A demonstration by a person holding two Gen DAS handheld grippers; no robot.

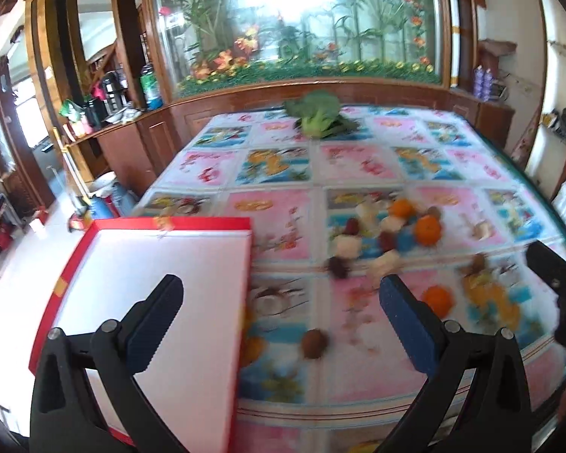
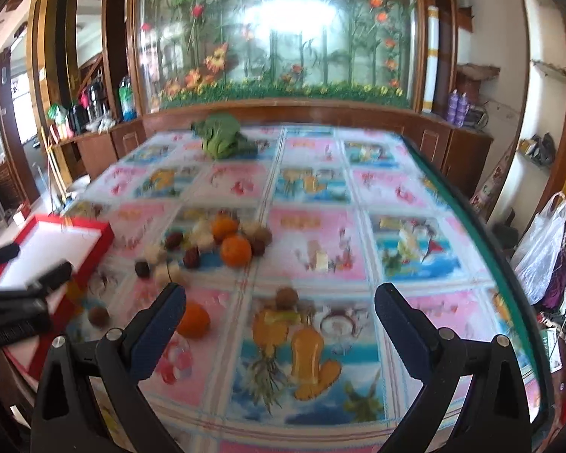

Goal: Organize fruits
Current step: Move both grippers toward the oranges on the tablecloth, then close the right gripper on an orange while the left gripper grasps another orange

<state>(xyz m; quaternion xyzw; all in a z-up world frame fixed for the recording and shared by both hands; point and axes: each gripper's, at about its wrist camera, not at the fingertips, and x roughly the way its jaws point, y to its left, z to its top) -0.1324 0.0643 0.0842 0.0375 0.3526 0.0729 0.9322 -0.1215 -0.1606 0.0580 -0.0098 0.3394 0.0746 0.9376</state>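
Note:
A pile of small fruits lies mid-table: two oranges, dark red ones and pale chunks. A lone orange and a brown round fruit lie nearer, and another brown fruit sits apart. A red box with a white inside rests at the table's left edge; no fruit shows in it. My left gripper hangs open between the box and the pile, one finger over the box. My right gripper is open above the printed cloth, holding nothing.
A head of broccoli lies at the far end of the table. The table's green edge runs along the right, with plastic bags beyond it. A wooden counter with bottles stands to the left.

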